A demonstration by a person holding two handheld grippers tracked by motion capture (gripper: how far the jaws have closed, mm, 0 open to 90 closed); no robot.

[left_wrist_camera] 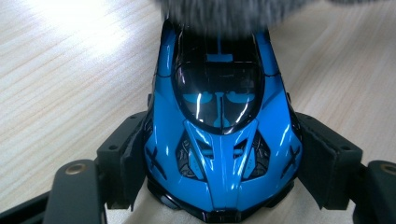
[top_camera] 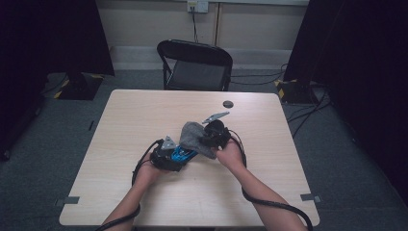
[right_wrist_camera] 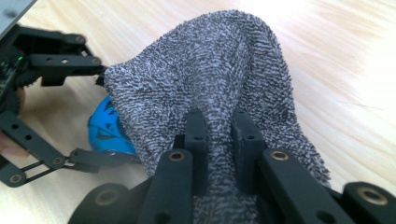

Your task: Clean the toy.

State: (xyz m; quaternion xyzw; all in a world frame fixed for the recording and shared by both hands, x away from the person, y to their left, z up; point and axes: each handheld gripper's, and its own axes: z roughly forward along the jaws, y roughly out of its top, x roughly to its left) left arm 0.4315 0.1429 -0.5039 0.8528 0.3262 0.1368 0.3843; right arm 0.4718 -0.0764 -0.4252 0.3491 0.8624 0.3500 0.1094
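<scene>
Left gripper (left_wrist_camera: 219,158) clamped on blue toy car (left_wrist_camera: 219,140) — pads (left_wrist_camera: 133,158) pressed against both flanks, car held just above worktop (top_camera: 144,115) near its centre. Right gripper (right_wrist_camera: 218,135) pinched on fold of grey cloth (right_wrist_camera: 210,79). Cloth draped over far end of car, touching it. Small dark disc (top_camera: 228,104) on worktop, well apart.

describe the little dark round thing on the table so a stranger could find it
Start at the black folding chair behind the wooden table. Just inside the table's far edge, right of centre, lies a small dark disc. It lies flat and alone, apart from the grippers, cloth and toy car.
</scene>
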